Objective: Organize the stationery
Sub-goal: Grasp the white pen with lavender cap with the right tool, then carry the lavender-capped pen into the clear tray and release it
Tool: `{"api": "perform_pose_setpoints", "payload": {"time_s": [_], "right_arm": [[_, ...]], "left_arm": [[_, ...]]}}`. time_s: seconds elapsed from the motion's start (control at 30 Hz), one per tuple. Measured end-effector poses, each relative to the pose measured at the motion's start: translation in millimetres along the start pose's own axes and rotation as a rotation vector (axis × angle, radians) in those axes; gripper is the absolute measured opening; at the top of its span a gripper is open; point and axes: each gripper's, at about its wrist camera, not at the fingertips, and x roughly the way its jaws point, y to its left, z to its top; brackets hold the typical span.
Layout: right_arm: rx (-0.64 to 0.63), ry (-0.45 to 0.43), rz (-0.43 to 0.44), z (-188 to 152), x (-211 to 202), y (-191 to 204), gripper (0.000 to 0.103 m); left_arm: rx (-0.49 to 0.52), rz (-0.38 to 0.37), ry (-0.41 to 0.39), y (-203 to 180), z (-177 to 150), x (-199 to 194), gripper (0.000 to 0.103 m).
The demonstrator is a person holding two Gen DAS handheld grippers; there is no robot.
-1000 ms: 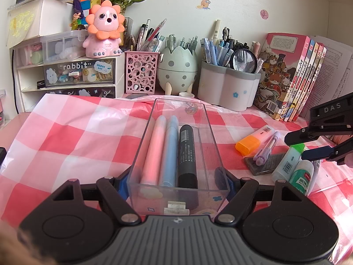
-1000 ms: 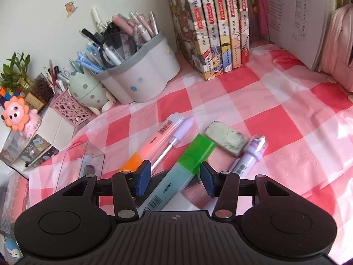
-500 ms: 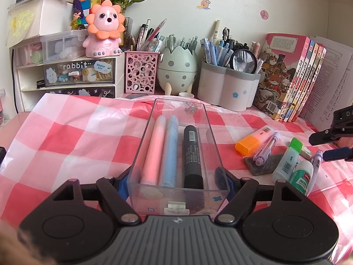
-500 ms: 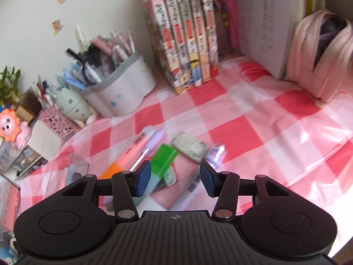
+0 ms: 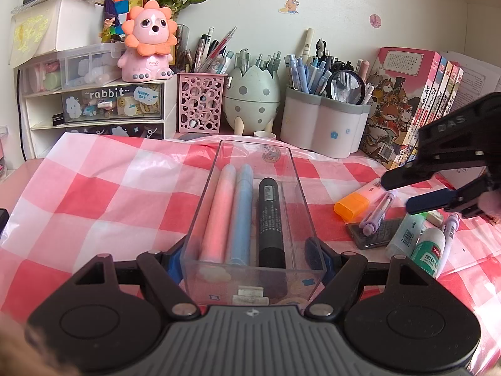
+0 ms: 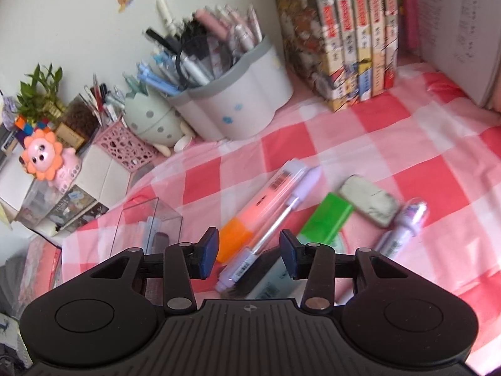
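The orange highlighter (image 6: 266, 200) and lilac pen (image 6: 275, 219) are now framed between the right gripper (image 6: 249, 252)'s narrowed but empty jaws, repositioned over them, while the clear box (image 5: 253, 219) stays clamped by the left gripper (image 5: 249, 258).

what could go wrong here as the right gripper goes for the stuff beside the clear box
1. The orange highlighter and lilac pen lie touching under the open right gripper, whose jaws have just been closing; it may catch both.
2. The left gripper clamps only the clear box's near end; a knock could twist it.
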Motion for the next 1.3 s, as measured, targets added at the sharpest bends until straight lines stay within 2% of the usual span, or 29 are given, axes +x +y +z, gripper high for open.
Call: {"api": "perform_pose_setpoints", "payload": {"time_s": [0.13, 0.27, 0.47, 0.63, 0.77, 0.83, 0.93, 1.13, 1.3], "right_arm": [[-0.038, 0.034, -0.073, -4, 17, 12, 0.037], [-0.104, 0.010, -0.161, -6, 19, 20, 0.036], [-0.156, -0.002, -0.233, -3, 27, 23, 0.035], [-0.183, -0.001, -0.239, -3, 34, 27, 0.034], [-0.138, -0.013, -0.205, -2, 31, 21, 0.026], [-0.089, -0.008, -0.160, 0, 30, 14, 0.019], [-0.005, 0.009, -0.094, 2, 29, 3, 0.013], [0.123, 0.035, 0.005, 2, 26, -15, 0.012], [0.158, 0.020, 0.046, 1, 15, -19, 0.010]], "left_arm": [[-0.002, -0.004, 0.000, 0, 0, 0, 0.051], [-0.007, -0.009, -0.001, 0, 0, 0, 0.051], [-0.008, -0.011, -0.001, 0, 0, 0, 0.051], [-0.010, -0.012, -0.001, 0, 0, 0, 0.052], [-0.009, -0.011, -0.001, 0, 0, 0, 0.052], [-0.009, -0.011, -0.001, 0, 0, 0, 0.052], [-0.009, -0.011, -0.001, 0, 0, 0, 0.052], [-0.010, -0.011, -0.001, 0, 0, 0, 0.052], [-0.010, -0.012, -0.001, 0, 0, 0, 0.051]]}}
